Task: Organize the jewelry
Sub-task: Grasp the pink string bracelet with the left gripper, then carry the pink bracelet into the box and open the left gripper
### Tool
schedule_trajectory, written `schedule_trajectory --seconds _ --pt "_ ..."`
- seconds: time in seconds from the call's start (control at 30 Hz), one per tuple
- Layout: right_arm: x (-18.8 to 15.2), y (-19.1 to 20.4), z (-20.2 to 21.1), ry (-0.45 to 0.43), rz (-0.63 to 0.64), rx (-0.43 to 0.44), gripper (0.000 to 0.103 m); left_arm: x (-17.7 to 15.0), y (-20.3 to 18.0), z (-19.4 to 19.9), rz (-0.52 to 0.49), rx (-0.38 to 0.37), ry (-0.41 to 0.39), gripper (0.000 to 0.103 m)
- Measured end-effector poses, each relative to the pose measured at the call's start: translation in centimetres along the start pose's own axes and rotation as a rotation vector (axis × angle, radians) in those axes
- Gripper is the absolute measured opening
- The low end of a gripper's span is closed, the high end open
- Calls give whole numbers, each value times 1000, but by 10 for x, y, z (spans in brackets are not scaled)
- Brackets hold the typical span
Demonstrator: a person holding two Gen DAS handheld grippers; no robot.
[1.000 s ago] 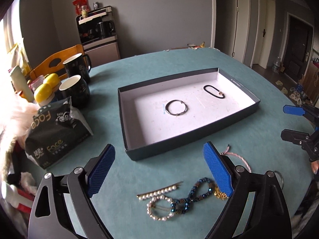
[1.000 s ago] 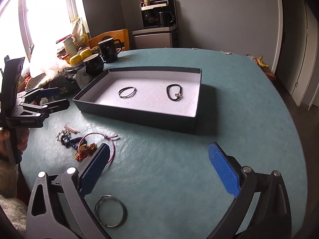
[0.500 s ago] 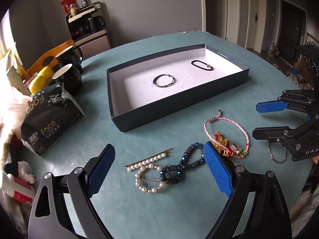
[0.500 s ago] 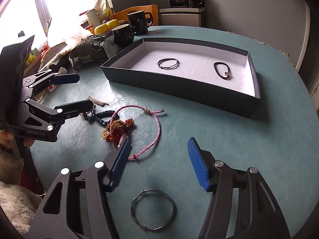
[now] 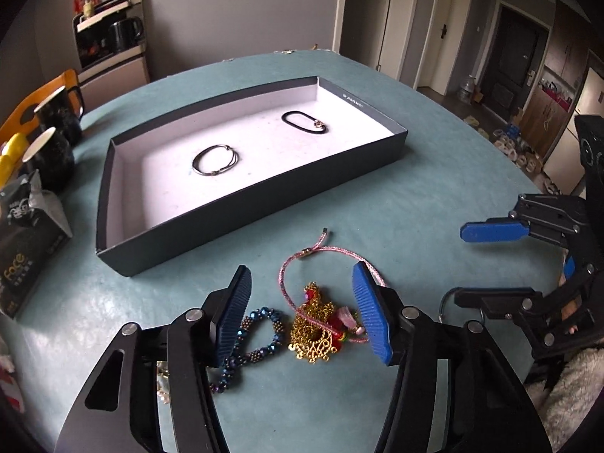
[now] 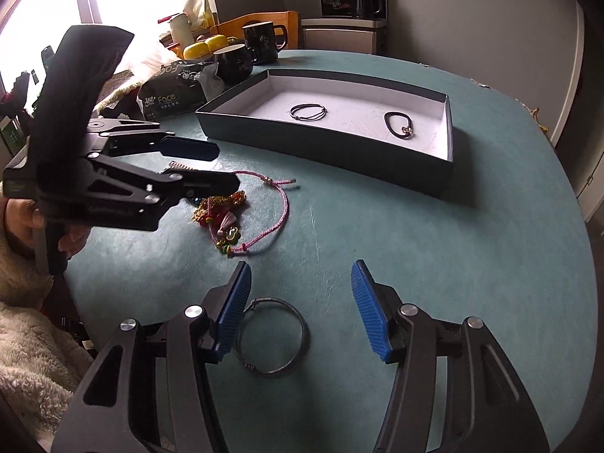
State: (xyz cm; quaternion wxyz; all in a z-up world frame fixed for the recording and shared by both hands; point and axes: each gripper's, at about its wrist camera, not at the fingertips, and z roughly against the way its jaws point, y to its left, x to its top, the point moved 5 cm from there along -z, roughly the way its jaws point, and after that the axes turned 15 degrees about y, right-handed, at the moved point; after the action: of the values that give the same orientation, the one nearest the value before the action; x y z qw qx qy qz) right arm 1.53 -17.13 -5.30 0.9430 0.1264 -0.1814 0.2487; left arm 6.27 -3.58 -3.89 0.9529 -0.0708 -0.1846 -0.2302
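Your left gripper [image 5: 302,315] has advanced since a second ago, jaws spread over the gold-chain and pink-cord tangle [image 5: 315,324]. Your right gripper [image 6: 300,311] hovers spread above the thin wire bangle [image 6: 273,336]. The dark shallow box [image 5: 264,204] holds a grey bangle [image 5: 215,160] and a black hair tie [image 5: 305,122].

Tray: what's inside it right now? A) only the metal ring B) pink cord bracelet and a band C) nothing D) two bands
D: the tray holds only a thin wire band and a black band; the pink cord bracelet and metal ring lie outside on the table.
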Motion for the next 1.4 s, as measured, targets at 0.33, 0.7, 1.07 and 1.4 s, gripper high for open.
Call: schedule_trajectory --seconds 0.33,0.7,1.07,1.4 --pt "-28 2 -2 42 9 56 56 1 10 -13 65 -40 56 32" --pt "-32 22 -11 53 78 25 56 5 5 -8 55 -67 37 3" --pt "-31 29 -13 29 133 -49 47 10 -3 11 18 -62 -22 3" --pt "-12 8 5 -46 76 -55 47 17 -7 33 3 -58 -80 3"
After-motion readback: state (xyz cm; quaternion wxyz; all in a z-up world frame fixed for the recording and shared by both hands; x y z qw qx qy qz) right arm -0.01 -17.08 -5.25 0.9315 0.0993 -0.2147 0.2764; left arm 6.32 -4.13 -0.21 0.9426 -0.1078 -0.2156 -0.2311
